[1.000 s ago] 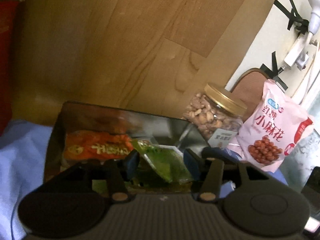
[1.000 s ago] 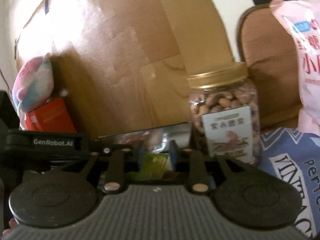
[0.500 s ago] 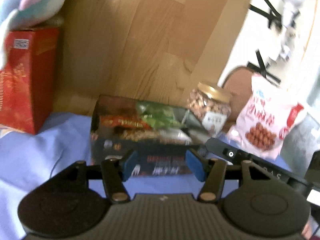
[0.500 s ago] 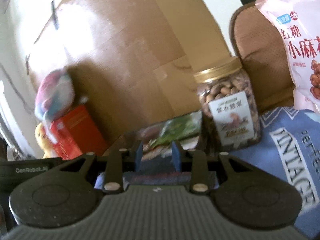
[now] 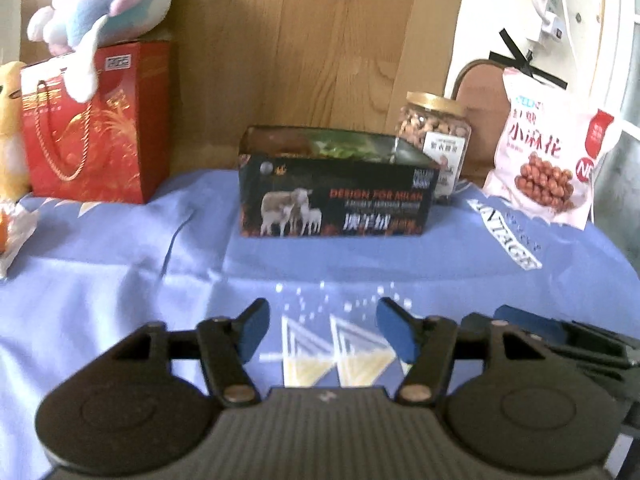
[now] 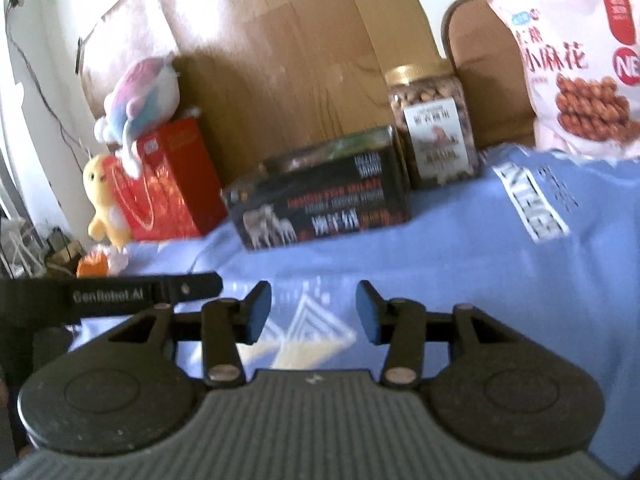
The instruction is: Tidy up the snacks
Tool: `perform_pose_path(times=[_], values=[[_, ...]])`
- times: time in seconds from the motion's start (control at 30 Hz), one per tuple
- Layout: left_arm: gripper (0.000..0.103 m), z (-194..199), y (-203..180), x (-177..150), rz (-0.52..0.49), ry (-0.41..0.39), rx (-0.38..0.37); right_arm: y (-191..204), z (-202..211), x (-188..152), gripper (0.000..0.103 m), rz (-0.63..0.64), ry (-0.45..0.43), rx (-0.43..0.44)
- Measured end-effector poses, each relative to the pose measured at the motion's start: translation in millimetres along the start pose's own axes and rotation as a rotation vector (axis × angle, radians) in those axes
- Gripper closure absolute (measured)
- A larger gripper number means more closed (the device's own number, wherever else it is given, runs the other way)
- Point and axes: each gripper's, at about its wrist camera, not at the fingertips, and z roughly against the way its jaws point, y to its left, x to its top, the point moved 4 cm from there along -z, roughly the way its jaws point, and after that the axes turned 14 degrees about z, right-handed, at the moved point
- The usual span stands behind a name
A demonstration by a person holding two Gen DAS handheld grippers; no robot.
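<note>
A black open-top box [image 5: 336, 200] [image 6: 324, 204] printed with sheep stands on the blue cloth [image 5: 120, 280], with green and orange snack packs inside it. To its right are a jar of nuts [image 5: 436, 144] [image 6: 434, 132] with a gold lid and a pink snack bag [image 5: 548, 160] [image 6: 576, 64]. My left gripper [image 5: 320, 330] hangs over the cloth well short of the box, its jaws opening with nothing between them. My right gripper [image 6: 314, 312] is beside it, jaws also opening and empty.
A red gift bag [image 5: 92, 120] [image 6: 172, 184] with a pastel plush [image 5: 104, 4] on top stands at the left, a yellow plush [image 6: 104, 196] next to it. An orange-and-white packet [image 6: 98, 264] lies at the left edge. Wooden boards [image 5: 320, 40] back the scene.
Both grippers have drawn back from the box, which now stands farther off. Both pairs of jaws have spread wider. The green pack once between the left jaws lies in the box.
</note>
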Motion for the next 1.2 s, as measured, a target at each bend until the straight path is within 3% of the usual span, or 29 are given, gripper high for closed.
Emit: perform_pose_path(times=[0.07, 0.43, 0.77, 0.97, 1.2], values=[[0.027, 6, 0, -9, -0.011, -0.015, 0.013, 3, 3, -7, 0.051, 0.005, 0.003, -0.013], [0.021, 13, 1, -37, -0.05, -0.09, 0.085, -1, 14, -18, 0.048, -0.018, -0.049, -0.056], [0.02, -1, 9, -43, -0.039, -0.091, 0.131, 0, 15, -18, 0.044, -0.015, -0.055, -0.041], [0.011, -5, 12, -41, -0.022, -0.074, 0.144, -1, 16, -17, 0.04, -0.019, -0.068, -0.031], [0.008, -3, 10, -43, -0.045, -0.092, 0.151, 0, 19, -17, 0.039, -0.018, -0.081, -0.035]])
